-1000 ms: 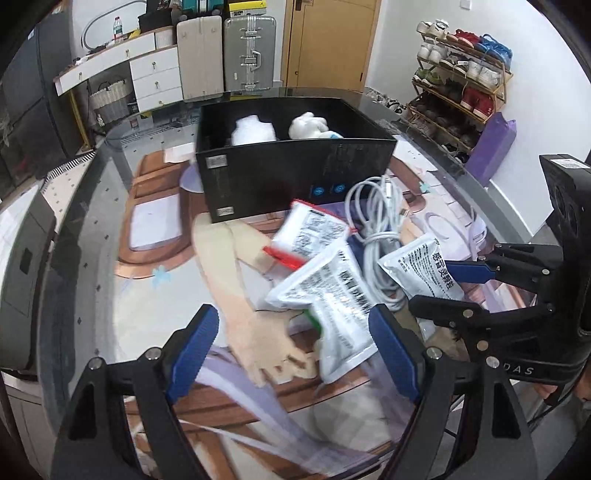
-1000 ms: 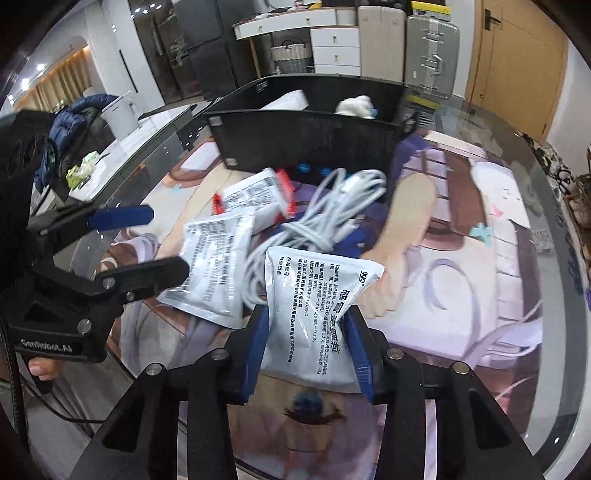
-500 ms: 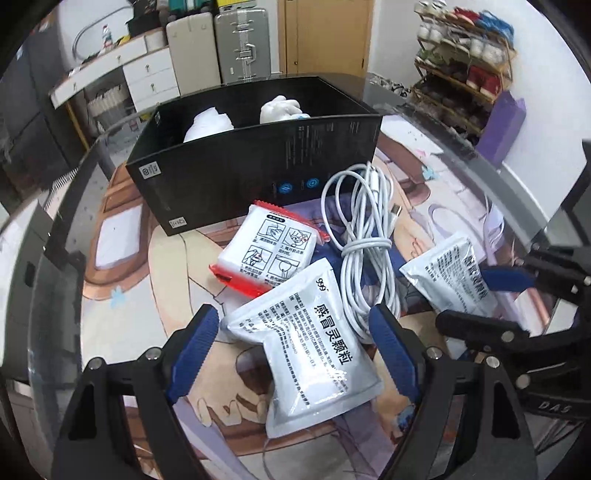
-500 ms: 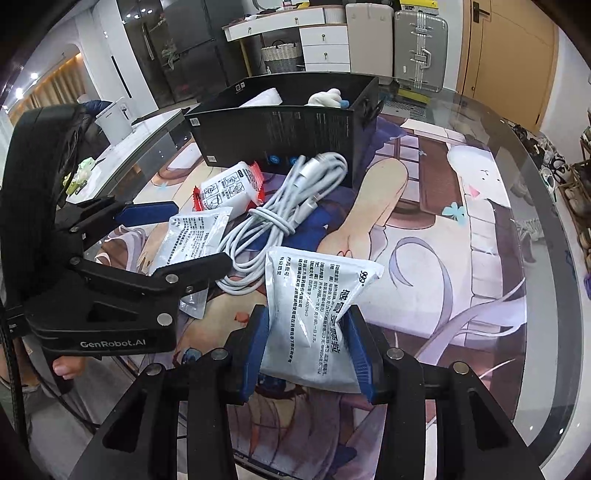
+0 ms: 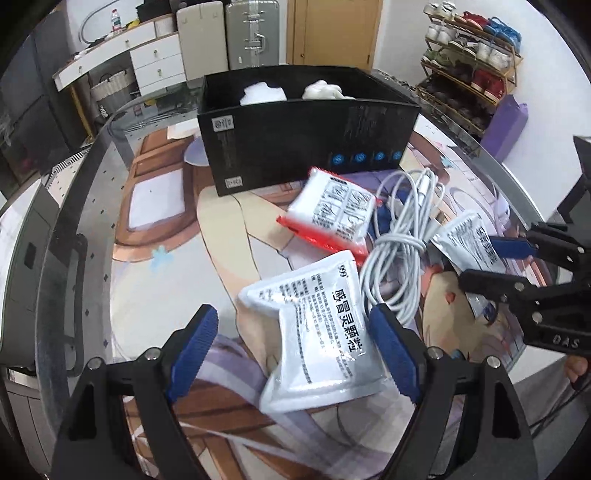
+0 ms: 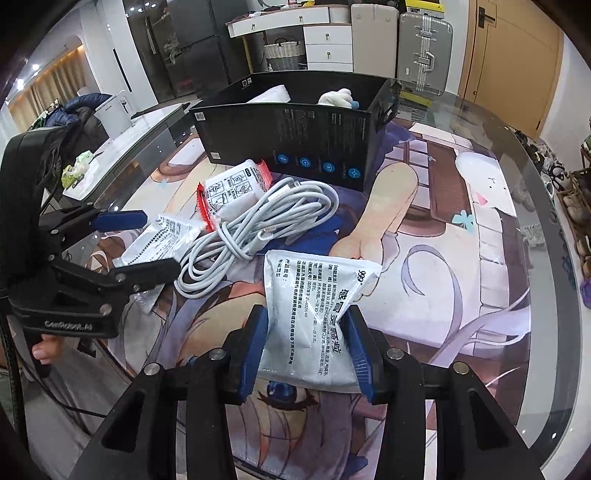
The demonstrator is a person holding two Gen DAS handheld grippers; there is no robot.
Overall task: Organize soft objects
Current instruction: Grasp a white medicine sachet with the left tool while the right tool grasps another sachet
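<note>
My left gripper [image 5: 293,349] is open and straddles a white sachet [image 5: 314,332] that lies flat on the printed mat. In the right wrist view the same left gripper [image 6: 161,240] shows at the left, with that sachet [image 6: 166,232] between its fingers. My right gripper [image 6: 308,350] is shut on a second white sachet [image 6: 317,295], pads pressed on both edges; in the left wrist view this right gripper [image 5: 476,258] and its sachet [image 5: 469,236] are at the right. Behind stands a black box [image 5: 306,147] [image 6: 295,136] with white soft items inside.
A red-edged white packet [image 5: 332,214] [image 6: 232,188] and a coiled white cable [image 5: 399,243] [image 6: 258,229] lie between the sachets and the box. The round glass table's rim [image 6: 546,258] curves at the right. Suitcases [image 5: 251,33] and a shoe rack [image 5: 472,55] stand beyond.
My left gripper has swung in over the table, and the white sachet now lies between its open fingers. The right gripper keeps the same hold on its sachet.
</note>
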